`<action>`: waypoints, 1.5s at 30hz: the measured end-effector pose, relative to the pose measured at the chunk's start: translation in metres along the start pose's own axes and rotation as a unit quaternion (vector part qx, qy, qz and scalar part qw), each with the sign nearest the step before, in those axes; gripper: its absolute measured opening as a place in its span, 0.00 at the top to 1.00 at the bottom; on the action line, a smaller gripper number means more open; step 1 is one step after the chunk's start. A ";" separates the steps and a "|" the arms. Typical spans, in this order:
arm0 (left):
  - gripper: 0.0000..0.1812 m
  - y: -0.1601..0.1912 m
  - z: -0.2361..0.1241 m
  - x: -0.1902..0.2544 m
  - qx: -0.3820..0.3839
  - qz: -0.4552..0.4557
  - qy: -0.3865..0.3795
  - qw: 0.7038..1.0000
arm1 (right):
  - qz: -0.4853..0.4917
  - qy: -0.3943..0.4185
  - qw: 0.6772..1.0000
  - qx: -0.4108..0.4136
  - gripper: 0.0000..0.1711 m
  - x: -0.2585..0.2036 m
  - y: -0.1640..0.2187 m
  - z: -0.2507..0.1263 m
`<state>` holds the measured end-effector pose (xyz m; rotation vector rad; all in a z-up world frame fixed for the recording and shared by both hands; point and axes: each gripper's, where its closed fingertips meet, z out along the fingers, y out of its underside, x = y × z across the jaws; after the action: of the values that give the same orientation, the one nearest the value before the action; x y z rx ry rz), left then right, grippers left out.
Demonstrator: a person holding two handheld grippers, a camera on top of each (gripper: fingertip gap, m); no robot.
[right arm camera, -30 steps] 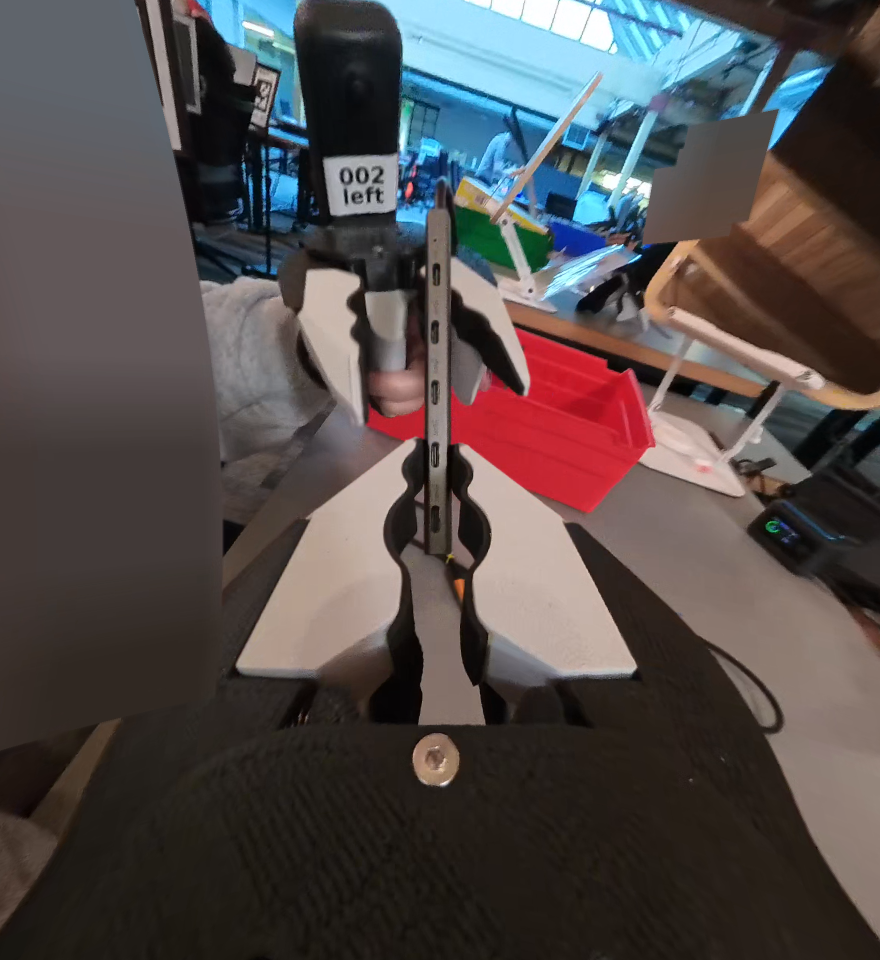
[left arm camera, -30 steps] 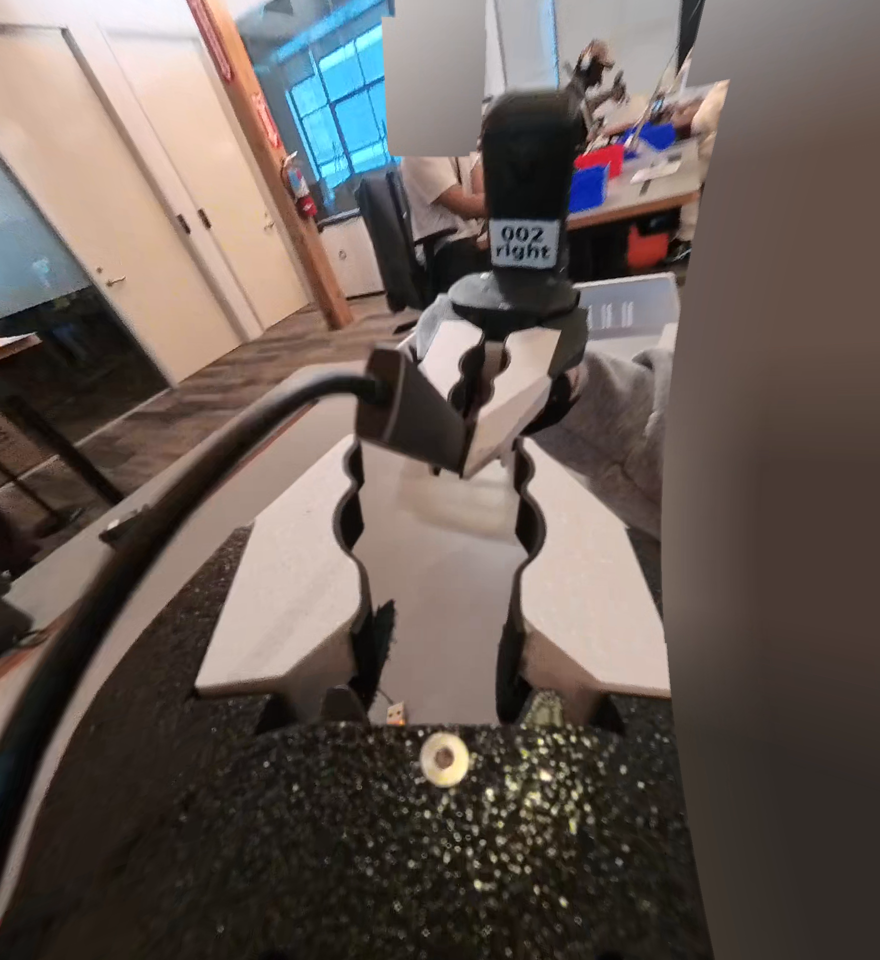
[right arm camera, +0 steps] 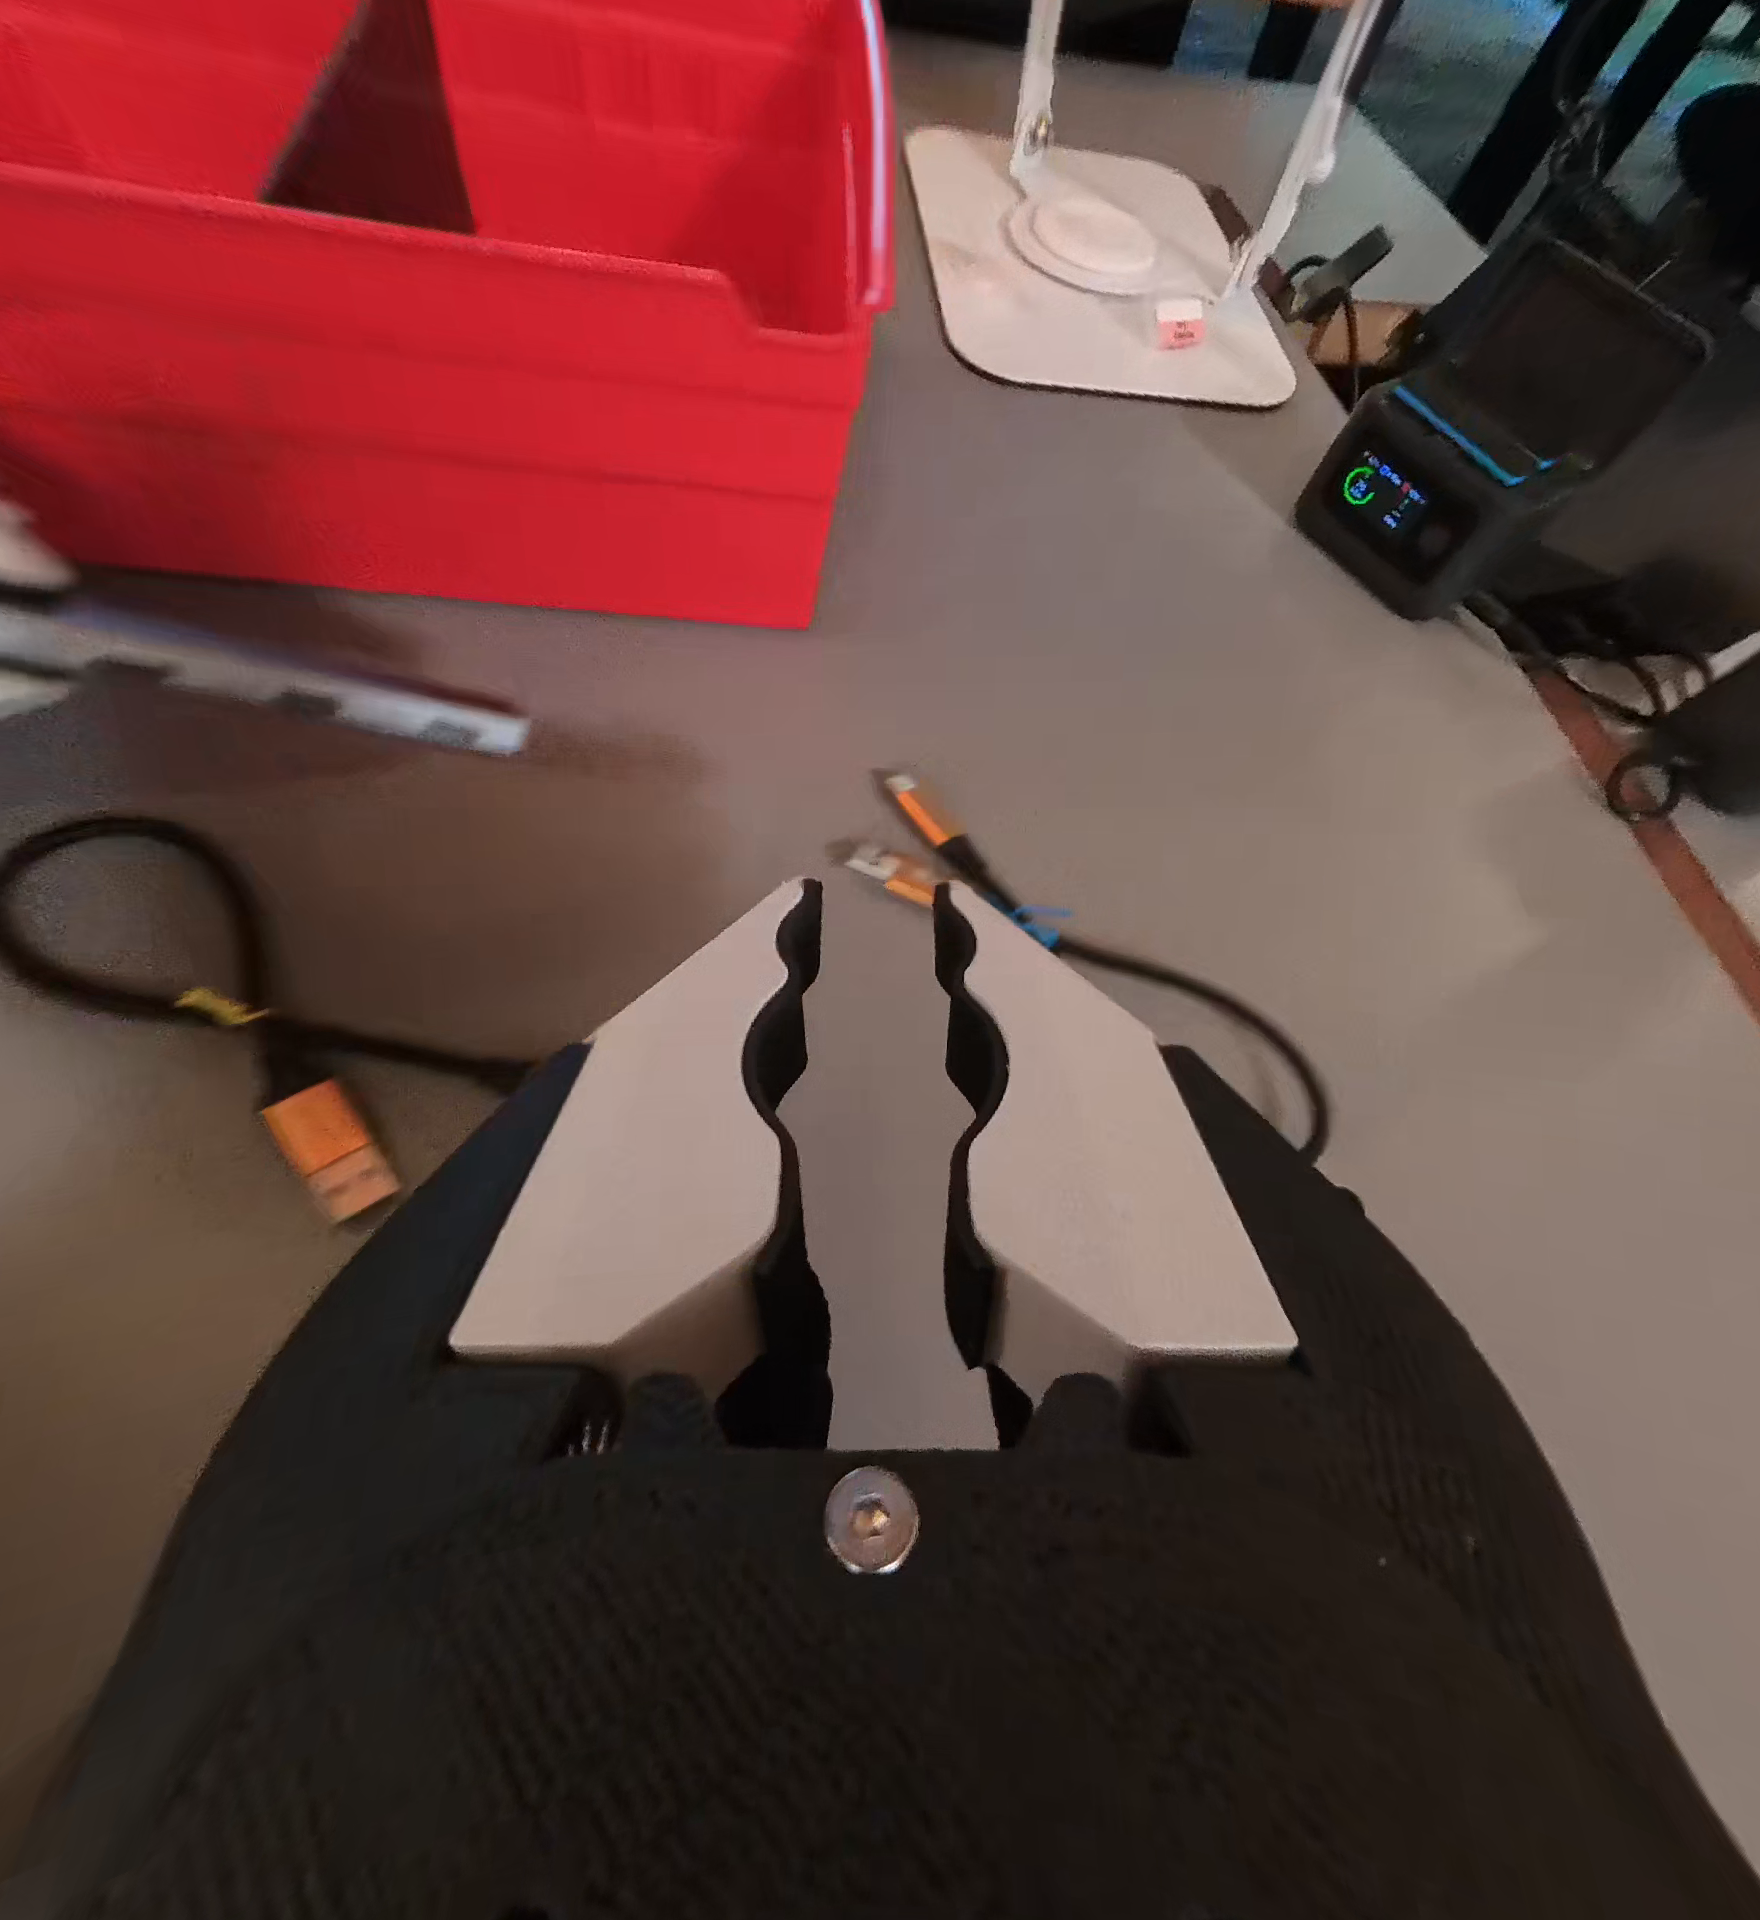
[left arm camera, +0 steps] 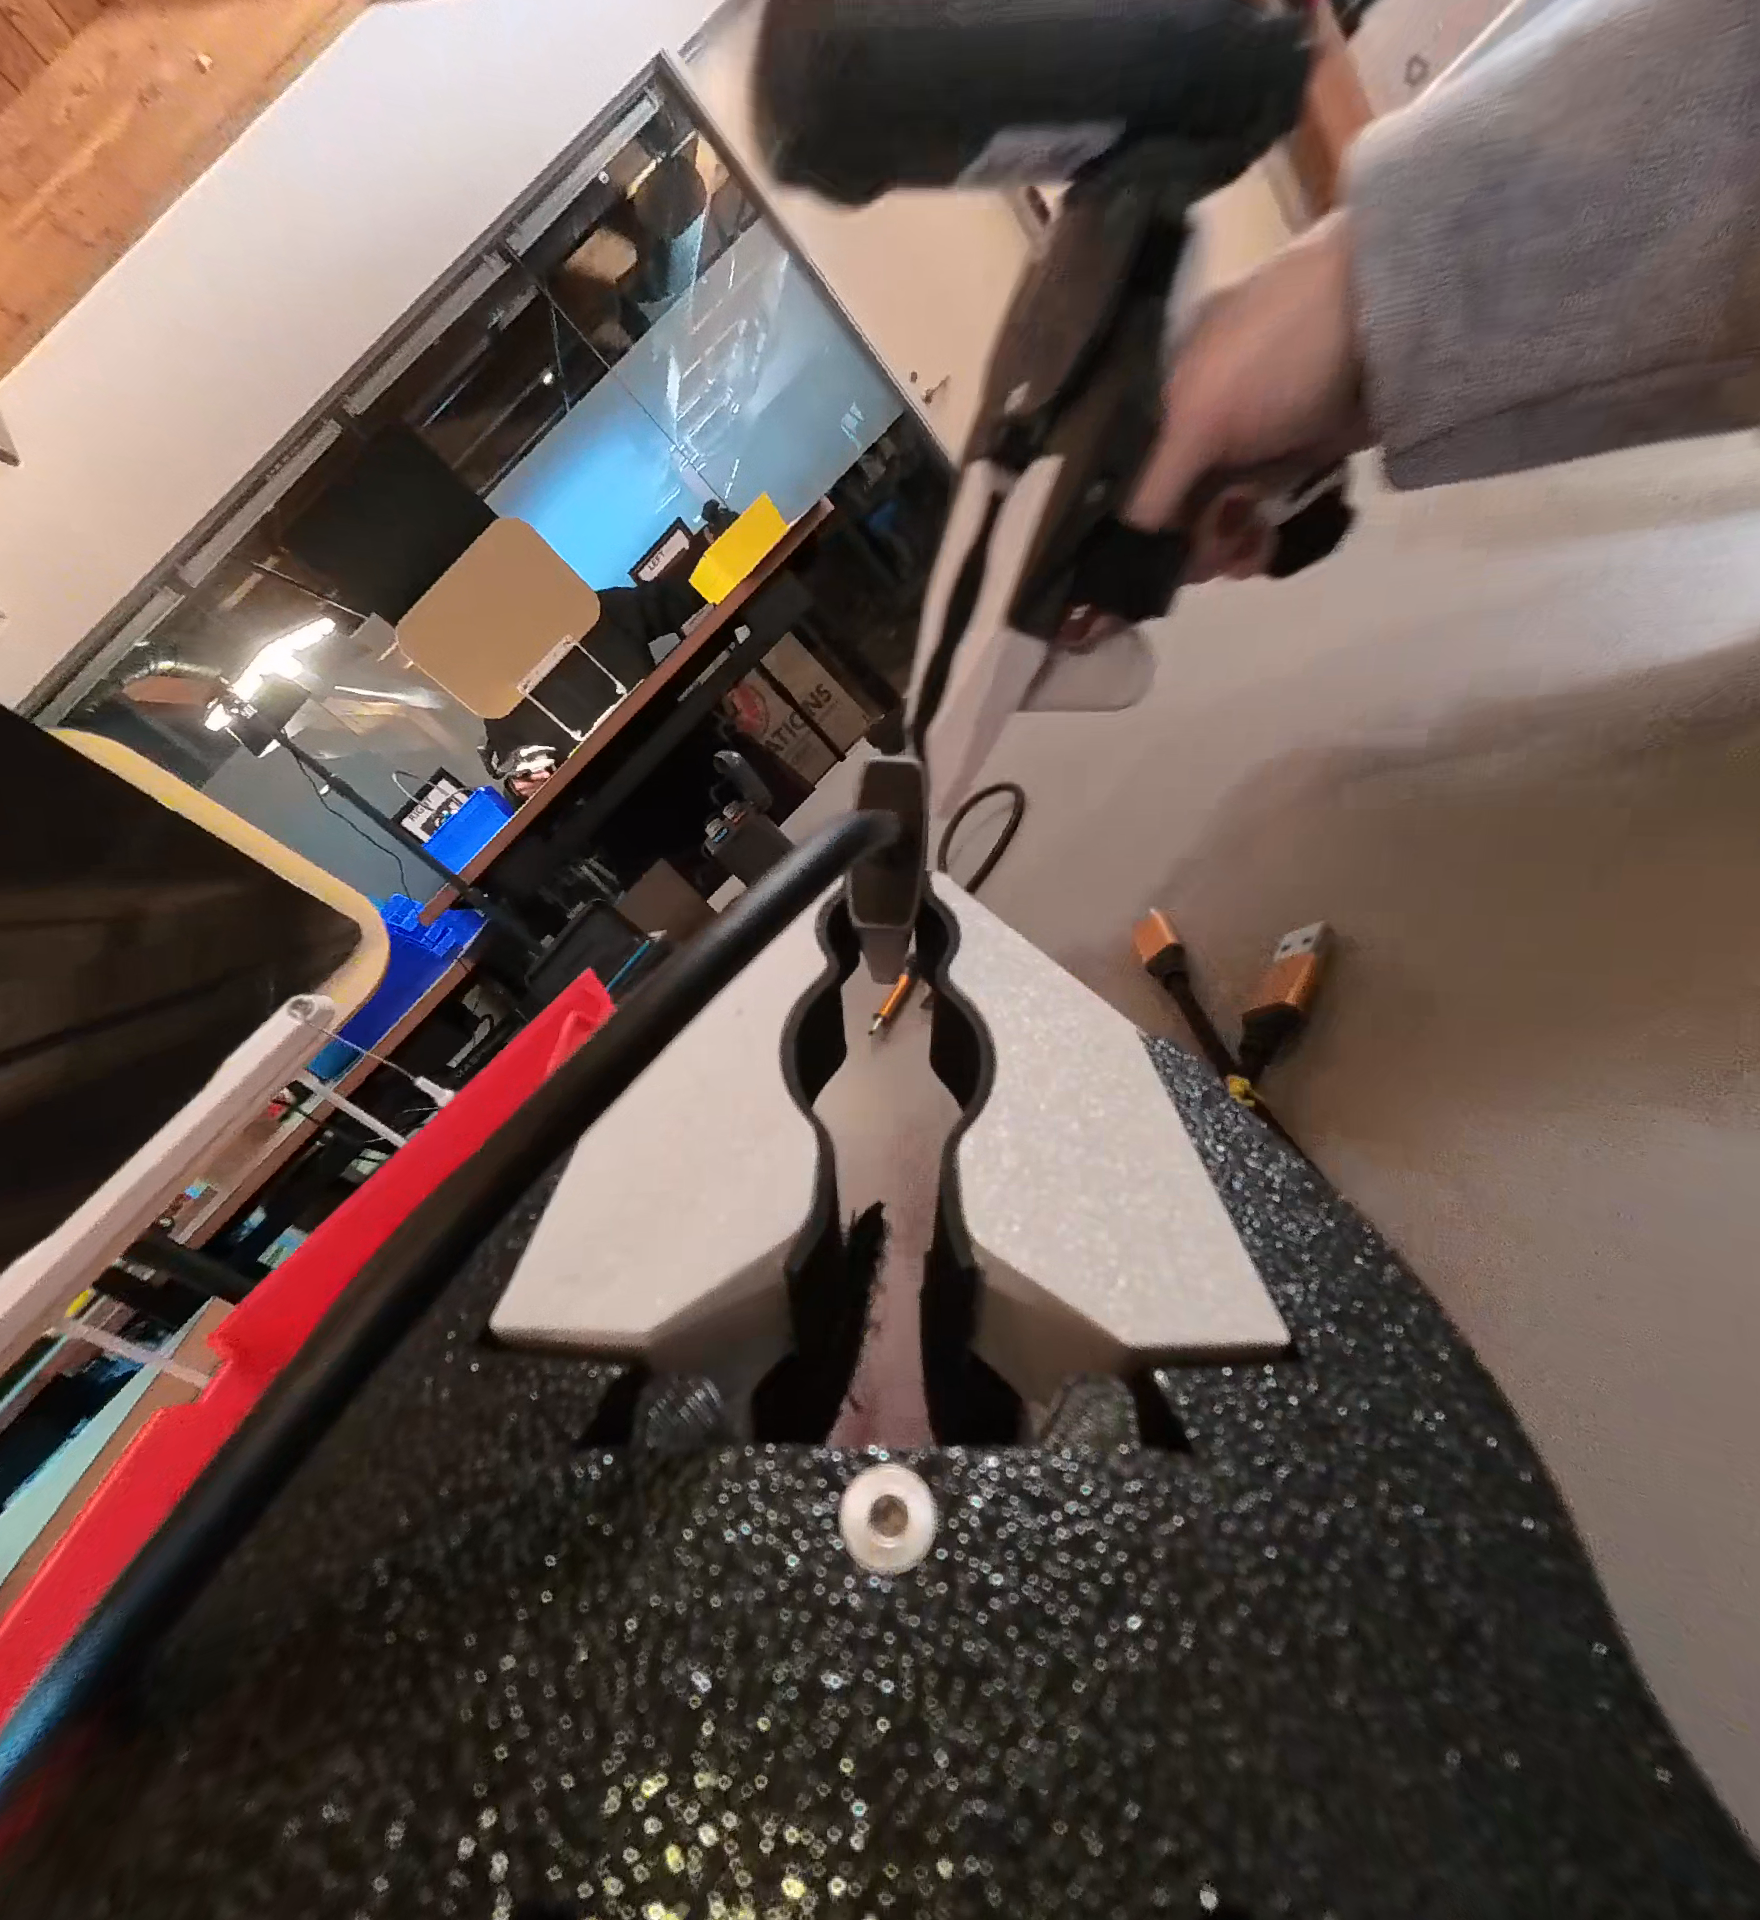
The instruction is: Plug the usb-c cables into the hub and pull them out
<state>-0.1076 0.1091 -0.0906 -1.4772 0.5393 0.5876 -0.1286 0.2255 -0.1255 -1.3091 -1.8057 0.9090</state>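
Right tool (right arm camera: 876, 899) angled down at the worktop (right arm camera: 1219, 727), fingers parted a narrow way, gripping nothing. Just past its tips: two orange-sleeved cable plugs (right arm camera: 907, 831) side by side, long axes running up and away to the left, cords trailing back right under the right finger. Off to the near left, another orange plug (right arm camera: 330, 1148) on a looped black cord. Farther left, blurred, the slim grey hub (left arm camera: 886, 883), clamped edge-on in the left tool (left arm camera: 881, 925) above the worktop, ports facing right. Beyond, a red bin (right arm camera: 388, 436). Likely next: a short forward reach by the right tool, the nearer one, onto a plug.
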 end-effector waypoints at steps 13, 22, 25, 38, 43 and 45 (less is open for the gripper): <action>0.96 0.009 0.003 0.000 -0.004 -0.024 0.007 1.000 | -0.008 -0.215 0.955 -0.206 0.87 0.031 0.019 0.073; 0.96 0.015 0.006 -0.001 -0.020 -0.012 0.005 1.000 | -0.026 -0.217 0.946 -0.241 0.97 0.020 0.034 0.076; 0.96 0.025 0.008 -0.002 -0.050 0.010 -0.005 0.999 | -0.032 -0.195 0.957 -0.213 0.97 0.002 0.023 0.053; 0.96 0.039 0.016 0.028 -0.081 0.117 0.062 0.988 | -0.054 -0.239 0.946 -0.213 0.98 -0.095 0.018 -0.014; 0.96 0.041 0.017 0.033 -0.086 0.137 0.069 0.984 | -0.041 -0.276 0.940 -0.198 0.98 -0.104 0.014 -0.022; 0.96 0.041 0.017 0.035 -0.086 0.144 0.073 0.983 | -0.038 -0.286 0.934 -0.209 0.98 -0.106 0.018 -0.024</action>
<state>-0.1090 0.1278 -0.1440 -1.6258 0.8440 0.7716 -0.0755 0.1303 -0.1440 -1.2893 -2.5993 0.9623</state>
